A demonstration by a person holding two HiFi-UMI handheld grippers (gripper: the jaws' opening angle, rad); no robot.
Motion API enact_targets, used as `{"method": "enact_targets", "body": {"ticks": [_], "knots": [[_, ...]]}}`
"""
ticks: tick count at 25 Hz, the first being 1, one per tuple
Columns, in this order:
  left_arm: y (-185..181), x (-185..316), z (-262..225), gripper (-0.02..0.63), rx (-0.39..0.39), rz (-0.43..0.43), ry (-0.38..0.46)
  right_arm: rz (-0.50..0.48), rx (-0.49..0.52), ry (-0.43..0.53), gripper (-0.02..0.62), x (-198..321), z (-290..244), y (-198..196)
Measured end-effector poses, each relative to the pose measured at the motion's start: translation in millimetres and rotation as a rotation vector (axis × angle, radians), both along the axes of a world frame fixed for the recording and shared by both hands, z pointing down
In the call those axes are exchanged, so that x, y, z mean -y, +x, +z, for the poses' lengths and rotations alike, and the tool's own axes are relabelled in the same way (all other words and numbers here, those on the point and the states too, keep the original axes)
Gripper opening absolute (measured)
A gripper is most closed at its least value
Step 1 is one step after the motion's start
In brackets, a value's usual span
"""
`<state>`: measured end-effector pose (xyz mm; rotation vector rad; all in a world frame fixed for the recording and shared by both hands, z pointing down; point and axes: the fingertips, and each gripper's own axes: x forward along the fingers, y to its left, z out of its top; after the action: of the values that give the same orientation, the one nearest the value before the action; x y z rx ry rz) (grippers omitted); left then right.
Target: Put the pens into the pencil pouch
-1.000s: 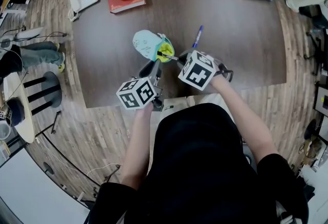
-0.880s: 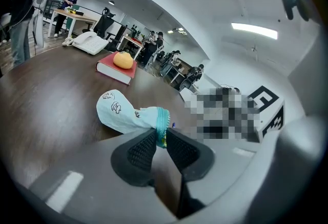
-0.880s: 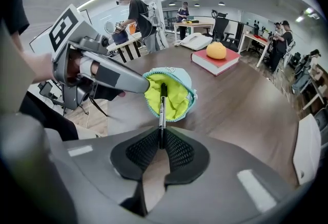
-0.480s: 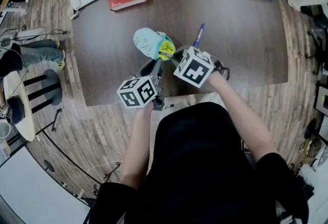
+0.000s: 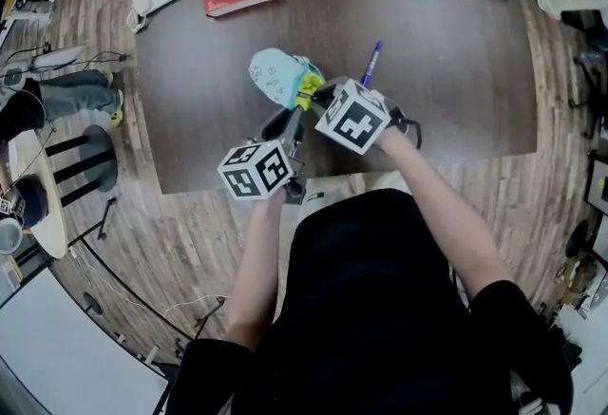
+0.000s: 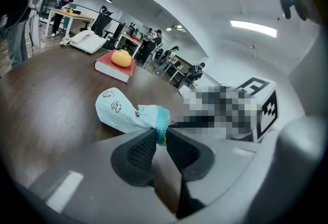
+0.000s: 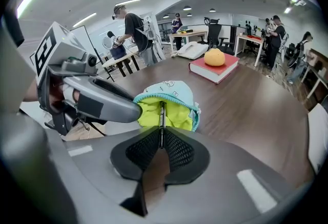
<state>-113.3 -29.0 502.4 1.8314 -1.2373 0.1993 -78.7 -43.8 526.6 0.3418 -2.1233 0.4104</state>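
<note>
Pencil pouch (image 5: 275,73) rests on the table (image 5: 446,71) toward its near edge, mouth open. Left gripper (image 6: 160,133) is clamped on the pouch's zip rim. Right gripper (image 7: 160,136) is clamped on a dark pen (image 7: 161,115); only the right gripper view shows its tip at the yellow lining. Only the head view shows a blue pen (image 5: 370,64) just right of the pouch, with bare tabletop beyond

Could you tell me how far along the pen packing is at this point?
Done: the pencil pouch lies open, and the left gripper clamps its rim. In hand: the right gripper pinches a dark pen, its tip at the yellow-lined mouth. Left: release it inside, then fetch the blue pen lying on the table.
</note>
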Motion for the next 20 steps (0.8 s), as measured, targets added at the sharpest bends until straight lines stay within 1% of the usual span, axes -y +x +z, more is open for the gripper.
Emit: {"method": "enact_targets", "body": {"ticks": [3,6,10,14,20], "knots": [[0,-1,1,0.058,0.003,0.002,-0.002,0.010,0.032,-0.023,0.046,-1,2,-8],[1,-3,0,0.058,0.002,0.002,-0.003,0.029,0.023,-0.009,0.047,3,6,-8],[-1,-4,-1,0.058,0.002,0.001,-0.002,0.049,0.036,0.000,0.048,6,9,-13],[-1,-5,-1,0.057,0.001,-0.002,-0.002,0.040,0.071,-0.013,0.048,5,9,-20],[-2,-5,-1,0.058,-0.001,-0.005,-0.001,0.030,0.067,-0.002,0.048,6,12,-19]]}}
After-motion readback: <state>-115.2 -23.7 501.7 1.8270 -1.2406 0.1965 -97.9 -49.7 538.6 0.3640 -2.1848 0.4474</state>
